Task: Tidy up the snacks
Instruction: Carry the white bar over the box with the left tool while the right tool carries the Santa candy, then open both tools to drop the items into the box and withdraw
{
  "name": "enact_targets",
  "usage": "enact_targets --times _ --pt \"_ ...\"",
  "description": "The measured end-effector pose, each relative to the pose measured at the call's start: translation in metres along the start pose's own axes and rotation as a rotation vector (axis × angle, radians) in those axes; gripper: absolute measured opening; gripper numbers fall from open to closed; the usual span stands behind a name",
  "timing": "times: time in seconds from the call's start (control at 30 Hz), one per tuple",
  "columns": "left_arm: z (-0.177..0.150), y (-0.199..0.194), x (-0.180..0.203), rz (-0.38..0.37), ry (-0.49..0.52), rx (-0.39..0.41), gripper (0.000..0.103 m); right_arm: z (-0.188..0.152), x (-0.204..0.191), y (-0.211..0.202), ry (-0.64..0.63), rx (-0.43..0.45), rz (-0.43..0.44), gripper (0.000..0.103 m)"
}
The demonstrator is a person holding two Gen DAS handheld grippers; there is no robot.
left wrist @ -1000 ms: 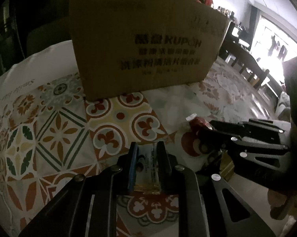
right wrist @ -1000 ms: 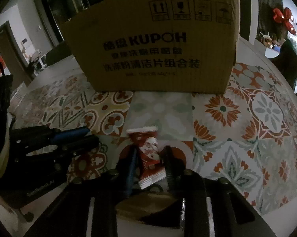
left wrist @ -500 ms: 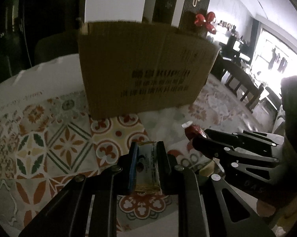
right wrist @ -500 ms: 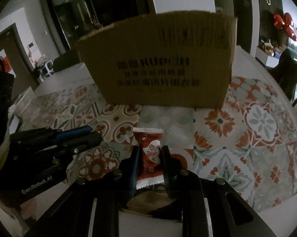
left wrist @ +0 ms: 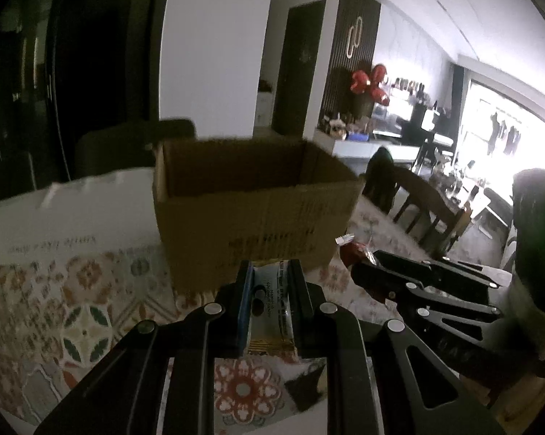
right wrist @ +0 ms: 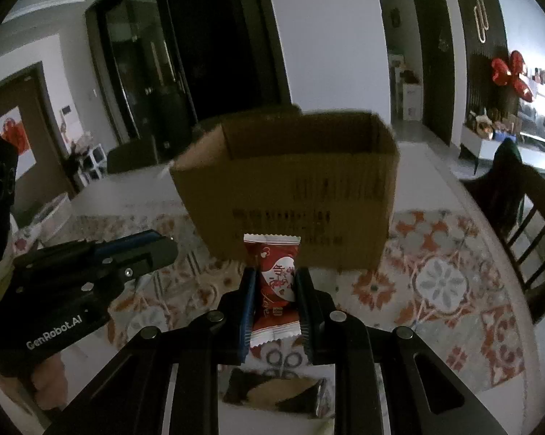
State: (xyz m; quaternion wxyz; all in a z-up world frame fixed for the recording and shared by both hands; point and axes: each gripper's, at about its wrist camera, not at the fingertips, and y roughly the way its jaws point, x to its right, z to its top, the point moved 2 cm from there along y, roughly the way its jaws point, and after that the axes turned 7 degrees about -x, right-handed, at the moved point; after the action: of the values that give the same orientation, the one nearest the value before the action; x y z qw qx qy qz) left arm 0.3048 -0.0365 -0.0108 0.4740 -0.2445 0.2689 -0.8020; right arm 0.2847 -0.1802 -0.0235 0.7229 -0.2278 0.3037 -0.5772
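- Since one second ago both grippers have risen: the cardboard box point(left wrist: 250, 214), then seen only as a side wall, now shows its open top and inner walls in both views.
- Left gripper point(left wrist: 268, 301) is pinching a pale snack bar point(left wrist: 270, 308) with a gold lower edge, held upright between the fingers, above the patterned tablecloth point(left wrist: 65, 308) and in front of the box.
- Right gripper point(right wrist: 274, 304) is pinching a red candy packet point(right wrist: 274, 286), upright, its crimped top edge overlapping the box's printed front.
- Left view only: the right gripper from the side, the red packet's tip poking out; dining chairs point(left wrist: 417, 199) and a bright window point(left wrist: 508, 127) beyond.
- Right view only: another wrapped snack point(right wrist: 276, 395) lying flat on the table below the fingers; left gripper body marked "GenRobot.AI".
- Box: only bare inner walls visible; floor hidden, so contents cannot be told.
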Motion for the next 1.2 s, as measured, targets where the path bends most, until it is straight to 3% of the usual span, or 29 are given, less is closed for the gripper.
enact_targets --times 0.33,0.63,0.97,1.2 --pt "0.038 -0.013 0.004 0.011 0.012 0.089 0.02 0.032 0.0 -0.027 -0.019 0.105 -0.006 0.023" --pt "0.072 -0.004 -0.003 0.028 0.017 0.116 0.02 0.066 0.004 -0.025 -0.039 0.15 -0.011 0.023" --pt "0.113 0.033 -0.019 0.041 0.004 0.082 0.02 0.109 0.016 0.007 -0.05 0.107 -0.011 0.023" --pt "0.13 0.072 -0.029 0.065 -0.009 0.015 0.02 0.125 0.023 0.034 -0.049 0.069 -0.035 0.023"
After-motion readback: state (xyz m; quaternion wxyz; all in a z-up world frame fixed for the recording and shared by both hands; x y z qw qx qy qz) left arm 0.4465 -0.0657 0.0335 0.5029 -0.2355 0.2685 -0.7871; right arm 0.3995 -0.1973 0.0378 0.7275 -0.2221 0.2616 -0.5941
